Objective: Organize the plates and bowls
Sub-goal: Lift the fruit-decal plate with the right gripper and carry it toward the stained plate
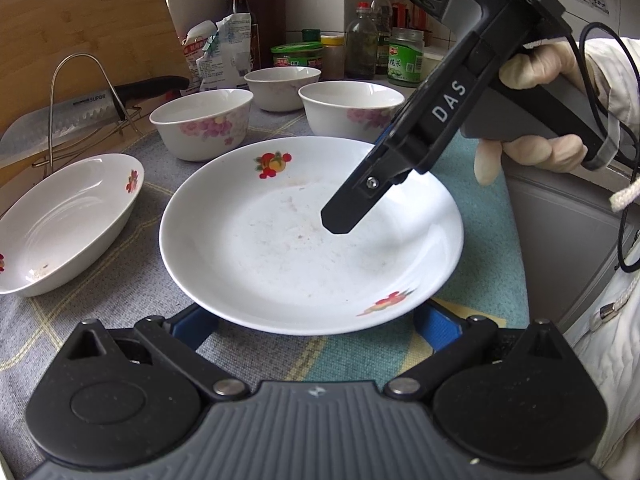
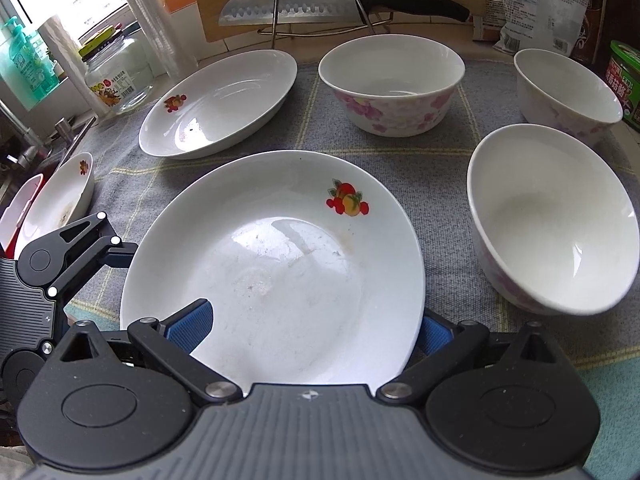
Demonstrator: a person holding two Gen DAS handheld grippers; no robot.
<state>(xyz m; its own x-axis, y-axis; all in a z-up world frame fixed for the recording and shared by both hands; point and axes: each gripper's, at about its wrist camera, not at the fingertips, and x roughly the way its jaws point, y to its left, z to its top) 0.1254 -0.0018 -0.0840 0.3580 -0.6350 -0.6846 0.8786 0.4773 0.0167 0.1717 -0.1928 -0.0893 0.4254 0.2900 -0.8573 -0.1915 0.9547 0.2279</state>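
Observation:
A round white plate [image 1: 280, 248] with fruit prints lies on the grey cloth; it also shows in the right wrist view [image 2: 280, 272]. My left gripper [image 1: 316, 332] is open, its blue pads [image 1: 192, 324] wide apart at the plate's near rim. My right gripper [image 2: 312, 328] is open too; one blue pad [image 2: 192, 326] lies over the plate's near rim, the other beside it. In the left view the right gripper [image 1: 340, 216] hangs over the plate. An oval dish [image 2: 220, 100] and three flowered bowls [image 2: 392, 84] [image 2: 552, 216] [image 2: 568, 88] stand around.
A knife [image 2: 304, 8] rests on a wire rack against a wooden board [image 1: 80, 24]. Jars and bottles [image 1: 404, 56] line the back. A glass jar [image 2: 116, 76] and another small dish [image 2: 60, 196] sit at the left near the sink.

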